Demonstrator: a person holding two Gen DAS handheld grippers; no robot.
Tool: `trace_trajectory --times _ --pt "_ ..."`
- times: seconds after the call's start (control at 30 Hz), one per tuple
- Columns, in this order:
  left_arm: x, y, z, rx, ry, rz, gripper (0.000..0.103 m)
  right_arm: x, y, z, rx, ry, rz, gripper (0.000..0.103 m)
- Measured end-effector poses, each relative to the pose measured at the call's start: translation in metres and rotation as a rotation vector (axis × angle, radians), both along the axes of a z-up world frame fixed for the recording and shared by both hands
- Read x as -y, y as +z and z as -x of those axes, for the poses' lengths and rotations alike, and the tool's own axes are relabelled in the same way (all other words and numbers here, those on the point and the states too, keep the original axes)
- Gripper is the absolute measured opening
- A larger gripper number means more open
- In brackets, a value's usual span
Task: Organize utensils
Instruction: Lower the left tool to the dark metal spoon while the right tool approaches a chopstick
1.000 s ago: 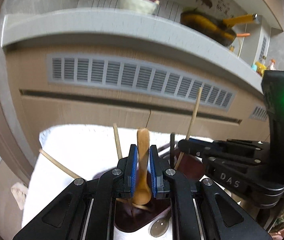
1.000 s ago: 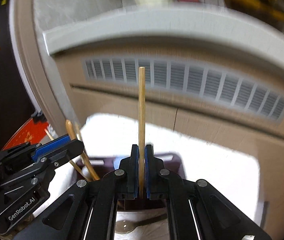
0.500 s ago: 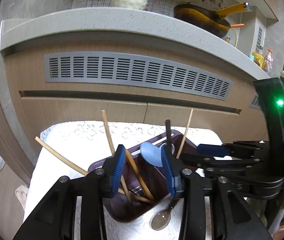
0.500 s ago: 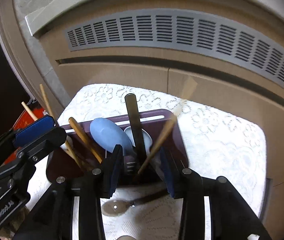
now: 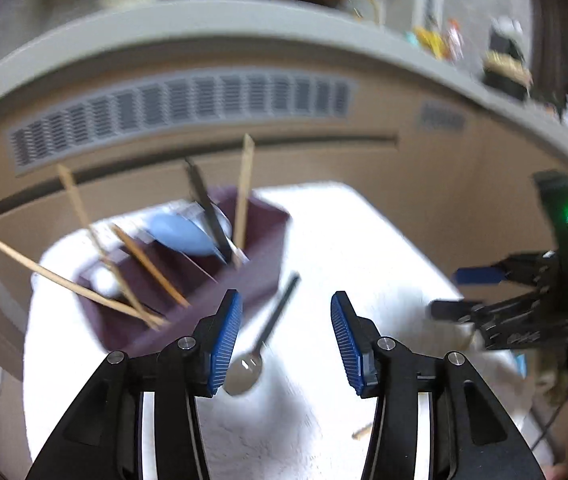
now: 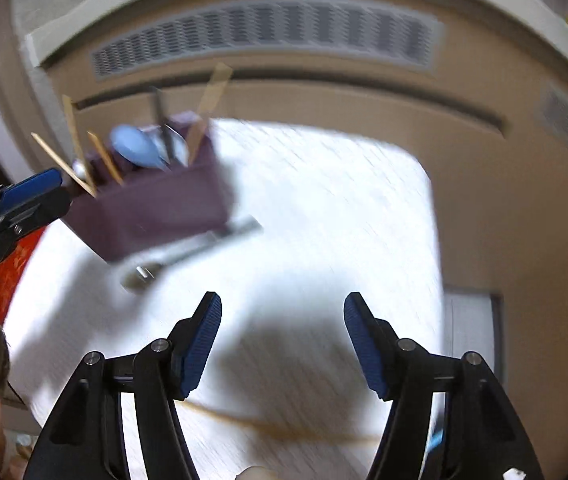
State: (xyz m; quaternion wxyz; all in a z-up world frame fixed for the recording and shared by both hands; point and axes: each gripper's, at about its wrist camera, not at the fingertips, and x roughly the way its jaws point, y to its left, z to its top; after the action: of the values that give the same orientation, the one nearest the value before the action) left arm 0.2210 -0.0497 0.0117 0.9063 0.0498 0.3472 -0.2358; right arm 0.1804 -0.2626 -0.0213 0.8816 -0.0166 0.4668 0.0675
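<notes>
A dark purple utensil holder (image 5: 251, 280) (image 6: 155, 208) stands on the white lace cloth (image 5: 344, 240), holding a blue spoon (image 5: 179, 232) (image 6: 139, 152), a dark-handled utensil and several wooden chopsticks (image 5: 243, 192). A metal spoon (image 5: 259, 344) (image 6: 187, 252) lies on the cloth in front of it. My left gripper (image 5: 285, 300) (image 6: 59, 190) hovers over that spoon, its jaws opening and gripping nothing. My right gripper (image 6: 281, 300) (image 5: 450, 292) is over bare cloth to the right, jaws opening and empty. A loose chopstick (image 6: 284, 428) lies under it.
Behind the table is a wooden cabinet front with a grey vent grille (image 5: 179, 112) under a countertop bearing a pan and a bowl. The cloth's right edge (image 6: 432, 240) drops off beside the cabinet. Something red (image 6: 15, 264) sits low at left.
The left gripper let go of a wooden spoon and the right let go of a chopstick, both now in the holder. Both grippers opened and swung down and rightwards over the cloth.
</notes>
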Motion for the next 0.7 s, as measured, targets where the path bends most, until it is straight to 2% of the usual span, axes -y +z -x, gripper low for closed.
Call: trace_trajectory --times 0.17,0.27,0.4,0.6,0.7 --pt "0.028 -0.037 -0.018 -0.088 -0.019 -0.079 0.048 0.041 -0.034 0.032 -0.076 -0.129 -0.035 0.061" --pt "0.038 -0.053 -0.027 -0.106 -0.008 -0.118 0.048 0.060 -0.051 0.050 -0.114 -0.209 -0.103 0.061" --pt "0.042 -0.068 -0.036 -0.138 0.000 -0.138 0.048 0.066 -0.060 0.070 -0.117 -0.236 -0.183 0.061" --pt "0.036 -0.079 -0.046 -0.179 0.015 -0.127 0.048 0.059 -0.063 0.055 -0.111 -0.251 -0.214 0.061" --pt "0.032 -0.086 -0.051 -0.222 0.011 -0.098 0.048 0.053 -0.066 0.040 -0.096 -0.265 -0.193 0.061"
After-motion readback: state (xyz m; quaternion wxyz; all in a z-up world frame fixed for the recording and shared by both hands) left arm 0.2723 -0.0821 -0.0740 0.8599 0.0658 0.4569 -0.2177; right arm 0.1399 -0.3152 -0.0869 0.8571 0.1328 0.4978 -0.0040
